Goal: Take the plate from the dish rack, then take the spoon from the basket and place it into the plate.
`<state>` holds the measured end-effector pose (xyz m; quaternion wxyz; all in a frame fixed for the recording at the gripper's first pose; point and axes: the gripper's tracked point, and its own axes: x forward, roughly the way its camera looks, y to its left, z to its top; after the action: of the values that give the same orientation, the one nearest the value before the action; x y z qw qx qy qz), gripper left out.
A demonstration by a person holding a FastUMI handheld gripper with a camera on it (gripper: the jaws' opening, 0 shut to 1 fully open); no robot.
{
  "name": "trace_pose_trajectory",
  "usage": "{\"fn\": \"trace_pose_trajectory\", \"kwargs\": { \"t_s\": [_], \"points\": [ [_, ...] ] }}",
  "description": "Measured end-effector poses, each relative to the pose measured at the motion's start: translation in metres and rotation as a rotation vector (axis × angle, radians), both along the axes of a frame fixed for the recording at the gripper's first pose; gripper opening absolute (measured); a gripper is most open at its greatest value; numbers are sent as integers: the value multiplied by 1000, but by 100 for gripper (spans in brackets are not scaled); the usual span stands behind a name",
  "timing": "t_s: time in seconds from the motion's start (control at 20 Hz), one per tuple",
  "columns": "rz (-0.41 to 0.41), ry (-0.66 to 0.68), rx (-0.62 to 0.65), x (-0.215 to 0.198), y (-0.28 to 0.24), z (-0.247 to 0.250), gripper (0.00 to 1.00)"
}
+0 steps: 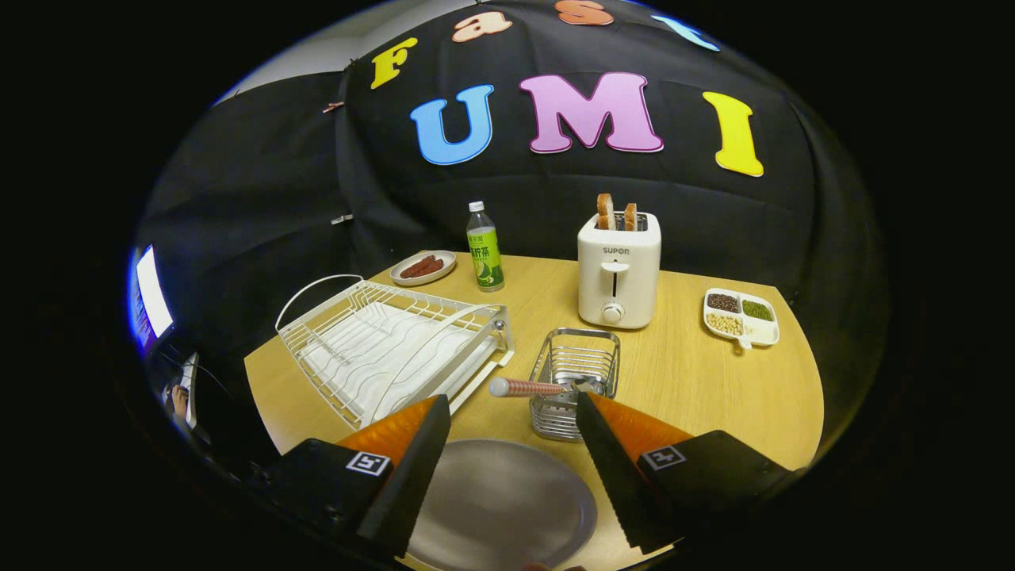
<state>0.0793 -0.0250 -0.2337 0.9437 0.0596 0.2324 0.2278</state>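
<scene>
Gripper (pixel 511 408) wide open, holds nothing, both fingers spread apart over the near side of the light wooden table (pixel 698 381). Round grey metal plate (pixel 507 507) already lies flat on the table, near, between and below the two fingers, so the white wire dish rack (pixel 388 349) at left looks empty. Plate step reads as done.

Spoon with reddish patterned handle and pale rounded end (pixel 527 388) lies across the near rim of the small silver wire basket (pixel 572 381), handle sticking out to the left, just ahead of the fingers and in the gap between them. Bowl end sits inside the basket, hard to make out through the wires. Next step is likely the spoon grasp.

Risks, as judgement:
- Handle is thin and round; an off-centre close could roll it or pinch only the tip, then it slips.
- Right finger is close to the basket's near wall; closing there could catch wire with the handle and drag the light basket.
- Bowl end could snag the wires on the lift and tip the basket.
- Plate is right next to the basket; a dropped spoon could clatter off the rim.

Far side: white toaster with two toast slices (pixel 618 274), green-label bottle (pixel 484 247), small plate of sausages (pixel 423 267), divided white dish of beans (pixel 741 316), all well apart from the action.
</scene>
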Motion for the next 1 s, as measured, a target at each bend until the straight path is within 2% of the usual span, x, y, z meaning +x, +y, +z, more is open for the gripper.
{"fn": "trace_pose_trajectory", "kwargs": {
  "t_s": [0.25, 0.35, 0.5, 0.6, 0.65, 0.8, 0.9, 0.95, 1.0],
  "points": [
    [-20, -83, -53, 28, 0, -8, 98],
    [-15, -74, -81, 33, 1, -19, 98],
    [7, -64, -49, 38, 13, -21, 99],
    [7, -88, -59, 43, 14, -19, 90],
    [8, -107, -69, 45, 16, -16, 82],
    [13, -156, -135, 55, 16, -17, 72],
    [22, -141, -149, 54, 21, -24, 58],
    [23, -141, -140, 54, 21, -22, 47],
    [16, -136, -144, 56, 22, -24, 48]
  ]
}}
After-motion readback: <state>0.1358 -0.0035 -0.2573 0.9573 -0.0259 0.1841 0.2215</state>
